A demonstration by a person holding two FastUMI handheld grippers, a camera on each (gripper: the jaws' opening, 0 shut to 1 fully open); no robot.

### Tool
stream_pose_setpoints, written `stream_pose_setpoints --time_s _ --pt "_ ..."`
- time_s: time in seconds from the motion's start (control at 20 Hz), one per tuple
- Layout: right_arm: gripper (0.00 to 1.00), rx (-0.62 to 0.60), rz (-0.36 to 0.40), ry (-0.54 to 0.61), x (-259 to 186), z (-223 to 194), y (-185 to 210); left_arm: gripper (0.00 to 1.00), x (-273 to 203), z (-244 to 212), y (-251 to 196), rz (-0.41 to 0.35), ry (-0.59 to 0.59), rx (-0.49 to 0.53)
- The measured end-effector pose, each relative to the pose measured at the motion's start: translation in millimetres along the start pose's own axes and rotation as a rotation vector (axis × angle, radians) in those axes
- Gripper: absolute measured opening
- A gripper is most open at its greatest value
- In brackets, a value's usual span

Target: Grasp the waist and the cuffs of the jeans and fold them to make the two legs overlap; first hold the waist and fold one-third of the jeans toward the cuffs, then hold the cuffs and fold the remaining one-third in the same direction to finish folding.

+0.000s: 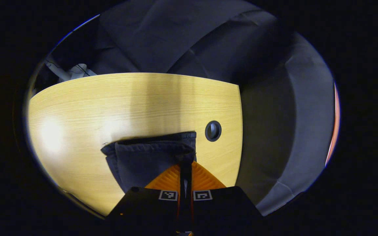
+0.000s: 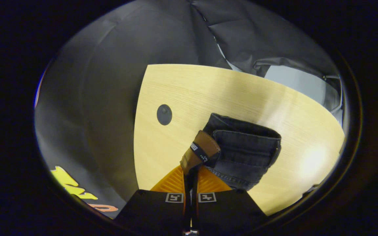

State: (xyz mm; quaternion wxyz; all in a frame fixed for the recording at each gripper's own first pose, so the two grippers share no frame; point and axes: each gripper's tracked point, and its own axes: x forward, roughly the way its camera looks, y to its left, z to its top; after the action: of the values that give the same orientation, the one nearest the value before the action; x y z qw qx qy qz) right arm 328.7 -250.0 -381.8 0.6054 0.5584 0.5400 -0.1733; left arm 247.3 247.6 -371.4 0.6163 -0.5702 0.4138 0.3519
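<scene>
Left gripper view shows the left gripper (image 1: 185,167) pinching dark denim jeans (image 1: 146,160) at lower centre; right gripper (image 2: 191,170) clamps the brown-patched waist (image 2: 202,149); both should travel level.

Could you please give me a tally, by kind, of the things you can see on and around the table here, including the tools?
Jeans: 1, dark, folded on the table
Table: 1, light wood
Round holes in the table: 1
Tools: 2, the left tool and the right tool, each clamped on the jeans
Total: 5
</scene>
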Motion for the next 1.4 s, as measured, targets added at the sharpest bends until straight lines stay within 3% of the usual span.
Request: stream_pose_setpoints --time_s 0.3,0.35,0.4,0.45,0.5,0.55,0.6,0.65,0.7,0.75,0.8,0.95,1.1,1.25,1.3,1.35,1.4 --pt "0.02 -0.002 -0.022 0.001 20.0 7.4 -1.0 0.07 30.2 0.8 17.7 0.051 0.030 -0.034" --pt "0.15 -0.010 -0.023 -0.007 18.8 7.8 0.3 0.00 27.1 0.7 21.7 0.079 0.034 -0.024" --pt "0.13 -0.023 -0.023 -0.021 17.5 8.5 1.2 0.12 22.6 3.4 23.7 0.103 0.029 -0.020" --pt "0.14 -0.035 -0.022 -0.032 14.5 8.5 2.8 0.41 18.1 5.4 22.5 0.108 0.021 -0.023" --pt "0.23 -0.039 -0.021 -0.050 10.3 9.1 4.0 0.70 16.1 4.0 22.7 0.107 0.017 -0.022" --pt "0.22 -0.039 -0.004 -0.068 4.2 10.2 7.1 0.77 10.9 4.1 21.2 0.103 0.013 -0.018" --pt "0.29 -0.040 0.028 -0.099 -3.9 14.8 13.1 0.76 3.7 4.1 20.3 0.103 0.009 -0.012" --pt "0.48 -0.047 0.049 -0.139 -13.5 20.4 17.3 0.82 -5.9 4.0 16.5 0.095 0.006 -0.004" --pt "0.66 -0.071 0.046 -0.183 -25.5 25.9 15.9 0.95 -17.7 2.6 10.5 0.080 0.005 0.011" --pt "0.84 -0.109 0.039 -0.218 -39.2 28.7 13.7 0.95 -31.0 2.3 1.1 0.051 -0.005 0.038" --pt "0.94 -0.164 0.040 -0.252 -55.9 27.9 13.4 0.95 -45.9 0.6 -8.8 0.015 -0.022 0.083" --pt "0.95 -0.403 0.092 -0.389 -103.3 6.1 24.9 0.95 -115.0 -17.9 -48.2 -0.121 -0.097 0.301" --pt "0.95 -0.699 0.155 -0.540 -152.2 -38.4 38.3 0.95 -198.5 -69.8 -85.2 -0.315 -0.193 0.582" --pt "0.95 -0.970 0.227 -0.688 -200.3 -107.8 50.3 0.95 -235.7 -110.0 -80.5 -0.443 -0.386 0.892" --pt "0.87 -1.043 0.247 -0.738 -214.0 -129.1 49.2 0.95 -245.3 -118.0 -74.9 -0.472 -0.454 0.957" --pt "0.94 -1.106 0.255 -0.794 -224.4 -147.3 49.0 0.95 -256.6 -128.0 -77.5 -0.504 -0.503 1.000" --pt "0.95 -1.154 0.263 -0.842 -221.9 -165.4 46.0 0.94 -260.2 -136.4 -71.6 -0.524 -0.537 1.036"
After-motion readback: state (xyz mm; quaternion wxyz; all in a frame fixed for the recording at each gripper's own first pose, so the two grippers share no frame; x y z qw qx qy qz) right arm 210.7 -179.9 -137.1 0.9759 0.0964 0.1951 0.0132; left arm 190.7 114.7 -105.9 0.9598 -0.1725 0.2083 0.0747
